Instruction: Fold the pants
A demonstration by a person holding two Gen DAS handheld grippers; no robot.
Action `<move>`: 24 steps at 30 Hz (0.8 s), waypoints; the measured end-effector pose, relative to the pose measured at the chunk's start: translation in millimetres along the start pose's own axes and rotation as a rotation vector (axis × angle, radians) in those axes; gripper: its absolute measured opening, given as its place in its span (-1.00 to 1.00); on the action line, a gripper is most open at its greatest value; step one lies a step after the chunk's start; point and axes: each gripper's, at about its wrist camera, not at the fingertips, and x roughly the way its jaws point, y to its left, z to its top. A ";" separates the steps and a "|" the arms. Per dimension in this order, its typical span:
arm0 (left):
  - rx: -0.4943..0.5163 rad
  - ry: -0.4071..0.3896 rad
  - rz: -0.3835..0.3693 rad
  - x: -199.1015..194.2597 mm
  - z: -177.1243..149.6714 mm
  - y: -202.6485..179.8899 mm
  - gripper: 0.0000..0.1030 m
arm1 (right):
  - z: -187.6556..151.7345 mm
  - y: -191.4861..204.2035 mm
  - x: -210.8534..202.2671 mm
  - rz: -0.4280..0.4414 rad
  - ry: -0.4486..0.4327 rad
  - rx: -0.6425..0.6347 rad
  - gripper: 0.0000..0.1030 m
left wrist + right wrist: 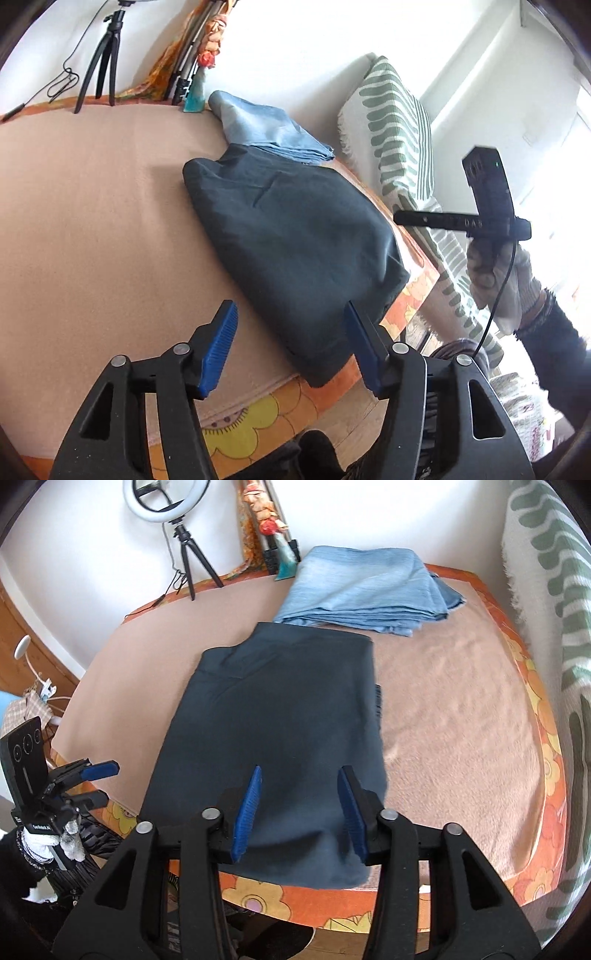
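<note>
From your left wrist camera, your left gripper (291,345) hangs tilted down over the near edge of the pink-covered table (92,206), its blue ribbed pads (219,345) standing apart with nothing gripped; the right pad overlaps the near corner of the folded dark grey pants (291,236). Those pants lie flat near the table's right edge, their far end touching a folded light blue denim garment (269,129). At the right, your gloved right hand (498,273) holds its gripper's handle upright, off the table

From your right wrist camera, your right gripper (299,812) points steeply down above the pants' near end, jaws apart and empty. Your left gripper sits low at the left edge, jaws parted
</note>
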 end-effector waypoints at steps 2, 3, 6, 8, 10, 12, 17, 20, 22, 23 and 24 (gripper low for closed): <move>-0.061 0.010 -0.025 5.0 9.0 10.3 0.20 | -4.1 -19.2 -2.4 0.010 -0.017 0.043 0.21; -0.086 0.019 -0.034 9.5 13.9 15.6 0.20 | -4.3 -27.4 -1.2 0.023 -0.017 0.058 0.33; -0.138 0.040 -0.040 20.5 25.1 28.4 0.20 | -5.4 -52.3 5.4 0.070 -0.015 0.111 0.40; -0.168 0.049 -0.053 28.9 30.3 34.9 0.20 | -5.6 -68.4 14.3 0.132 -0.006 0.163 0.42; -0.194 0.059 -0.057 35.9 34.6 39.8 0.20 | -4.9 -81.9 25.2 0.185 0.005 0.211 0.45; -0.214 0.069 -0.059 45.3 39.5 44.3 0.20 | -3.5 -93.3 36.8 0.229 0.015 0.245 0.46; -0.283 0.082 -0.053 58.3 48.4 54.9 0.20 | 3.4 -105.9 65.2 0.349 0.034 0.289 0.53; -0.331 0.088 -0.040 63.1 50.5 60.4 0.20 | 7.8 -104.5 81.6 0.378 0.063 0.279 0.53; -0.350 0.083 -0.036 65.3 51.2 62.5 0.20 | 9.0 -105.2 91.3 0.427 0.077 0.285 0.53; -0.355 0.084 -0.036 66.5 51.2 62.9 0.20 | 9.4 -106.0 93.7 0.452 0.075 0.288 0.53; -0.356 0.089 -0.032 68.5 51.6 63.3 0.20 | 10.4 -107.5 95.9 0.477 0.072 0.286 0.53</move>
